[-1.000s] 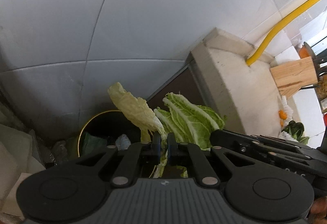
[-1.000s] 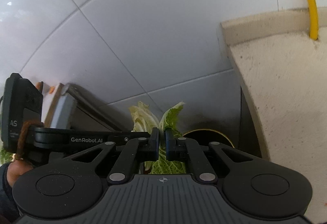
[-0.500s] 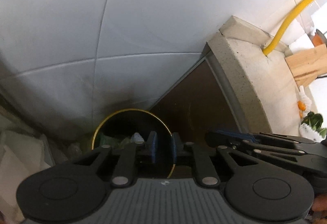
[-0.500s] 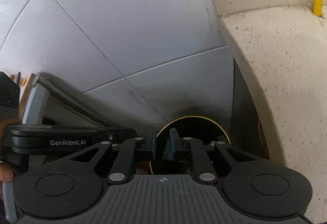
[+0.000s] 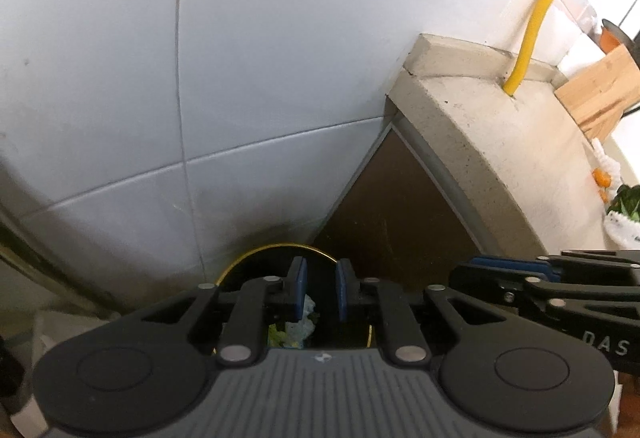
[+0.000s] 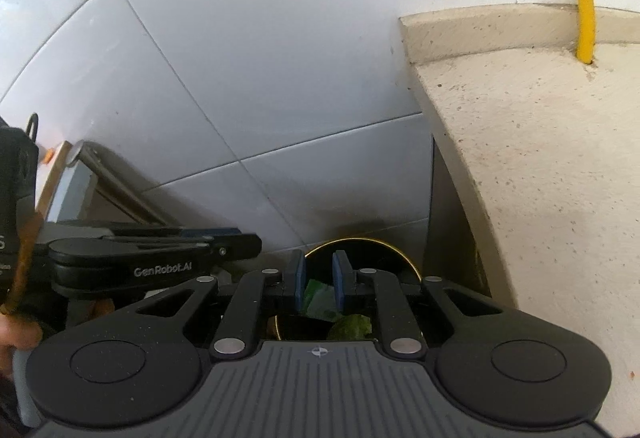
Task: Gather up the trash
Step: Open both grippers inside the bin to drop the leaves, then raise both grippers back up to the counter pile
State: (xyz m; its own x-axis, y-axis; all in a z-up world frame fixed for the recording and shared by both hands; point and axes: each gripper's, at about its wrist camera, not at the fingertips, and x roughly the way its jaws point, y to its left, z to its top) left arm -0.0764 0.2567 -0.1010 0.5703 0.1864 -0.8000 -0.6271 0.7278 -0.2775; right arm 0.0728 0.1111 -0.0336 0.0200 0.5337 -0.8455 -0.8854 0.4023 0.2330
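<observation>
Hovering over the round black trash bin with the thin gold rim (image 5: 276, 252), I have both tools pointing steeply down into its mouth. The left hand-held gripper (image 5: 319, 288) has its blue pads parted by a narrow gap with nothing between them; through that gap I see only crumpled white scraps and a bit of pale green leaf (image 5: 294, 330) lying inside the bin. The right hand-held gripper (image 6: 319, 280) is in the same condition: slightly open, empty, with green leafy waste (image 6: 344, 326) down in the bin below its pads rather than pinched by them.

Judging from that, this load of trash is delivered: the leaves sit in the bin, which stands on the floor in the corner between the white tiled wall (image 5: 280, 58) and the brown cabinet side under the speckled beige stone desk (image 5: 500, 158).

What remains is less certain. At the far end of the desk, in the left wrist view, I can make out something dark green and leafy (image 5: 626, 200) beside small orange bits (image 5: 600, 178), too small to call trash with confidence. If those are scraps, another trip is due; otherwise the collecting looks close to finished. Most of the desk top is outside both views.
</observation>
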